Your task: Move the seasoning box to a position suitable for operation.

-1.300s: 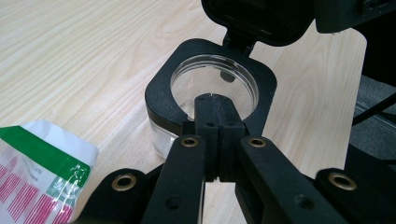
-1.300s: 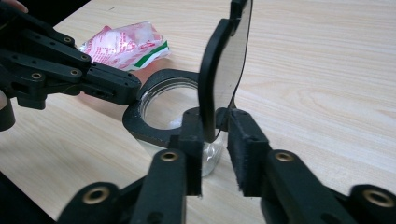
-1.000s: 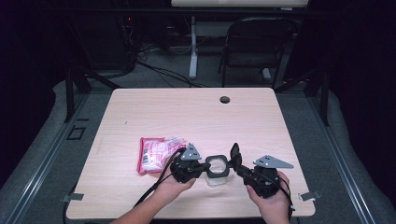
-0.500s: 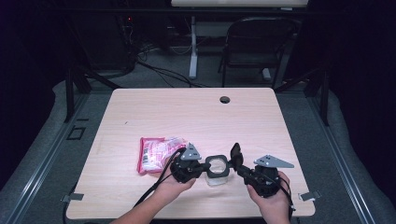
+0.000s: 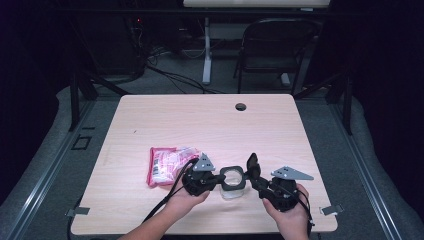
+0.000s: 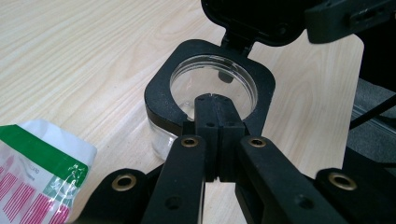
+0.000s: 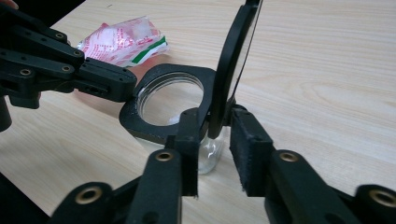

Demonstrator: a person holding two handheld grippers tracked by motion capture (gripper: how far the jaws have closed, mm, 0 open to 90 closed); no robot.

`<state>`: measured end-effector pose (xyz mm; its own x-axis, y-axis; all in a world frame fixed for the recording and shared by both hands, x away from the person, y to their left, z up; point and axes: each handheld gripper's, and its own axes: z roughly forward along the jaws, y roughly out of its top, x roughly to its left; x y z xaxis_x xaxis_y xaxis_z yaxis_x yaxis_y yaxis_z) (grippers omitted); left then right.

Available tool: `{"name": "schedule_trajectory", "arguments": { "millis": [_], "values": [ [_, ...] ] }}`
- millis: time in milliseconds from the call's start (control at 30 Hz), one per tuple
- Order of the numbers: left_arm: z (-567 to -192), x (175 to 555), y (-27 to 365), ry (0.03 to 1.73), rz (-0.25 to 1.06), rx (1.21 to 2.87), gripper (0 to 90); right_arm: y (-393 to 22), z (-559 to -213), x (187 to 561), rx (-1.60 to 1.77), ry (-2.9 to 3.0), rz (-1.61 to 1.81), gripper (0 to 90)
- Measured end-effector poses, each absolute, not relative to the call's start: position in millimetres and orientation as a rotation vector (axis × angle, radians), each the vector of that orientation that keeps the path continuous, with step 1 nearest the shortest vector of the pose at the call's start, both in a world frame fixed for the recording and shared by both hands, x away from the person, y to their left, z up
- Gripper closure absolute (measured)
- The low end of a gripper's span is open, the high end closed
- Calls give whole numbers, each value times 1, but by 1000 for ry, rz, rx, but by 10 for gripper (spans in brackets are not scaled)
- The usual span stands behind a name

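Right now a clear jar (image 5: 233, 186) with a black square collar stands on the table (image 5: 210, 120), near the front edge, between the two grippers. Left gripper (image 6: 214, 122) has its jaws together, pinched on the near edge of the collar, so the jar is pinned from the person's left. The hinged lid (image 7: 232, 65) stands upright on the far side of the collar, edge-on toward the right gripper (image 7: 212, 140), with its flat face square to the line between the hands. Right jaws have just been opening; the lid's lower edge sits in the gap between them, and the pads look off it, though contact on the left pad is hard to tell. Right hand is the nearer one to the lid, and the hinge axis runs across its jaws. Likely next move depends on the lid swinging about that hinge. A pink snack pack (image 5: 167, 165) lies flat just left of the left gripper. Table is pale wood laminate with a cable hole (image 5: 240, 106); the room behind is dark, with a folding chair (image 5: 272, 50) and floor cables.
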<state>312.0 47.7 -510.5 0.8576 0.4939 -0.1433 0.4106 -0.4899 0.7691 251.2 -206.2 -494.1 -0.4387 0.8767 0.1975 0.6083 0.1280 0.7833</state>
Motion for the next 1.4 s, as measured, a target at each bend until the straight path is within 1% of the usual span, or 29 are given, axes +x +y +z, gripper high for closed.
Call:
{"name": "schedule_trajectory", "arguments": {
  "millis": [133,200,300,333,433,500,667,700,800,1133,1400],
  "values": [
    [-511,313,49,660,118,2145,900,-203,-501,253,1456,2092,1220,664],
    [-510,314,52,673,131,2142,900,-202,-504,255,1457,2094,1213,658],
    [-508,316,58,697,134,2128,899,-201,-506,256,1464,2080,1204,680],
    [-508,317,59,703,138,2120,886,-201,-506,257,1464,2080,1202,690],
    [-504,319,68,729,154,2107,872,-201,-507,259,1465,2080,1198,760],
    [-503,321,73,742,153,2096,868,-201,-506,260,1466,2086,1207,787],
    [-500,323,84,786,182,2066,840,-206,-506,265,1479,2099,1227,812],
    [-499,324,87,779,166,2067,836,-208,-506,266,1485,2106,1228,816],
    [-497,326,95,803,178,2055,831,-212,-506,271,1496,2106,1250,833],
    [-495,326,118,874,215,2016,827,-223,-508,288,1498,2116,1302,853],
    [-496,323,138,937,245,1993,813,-227,-511,304,1535,2107,1380,831]
  ]
}}
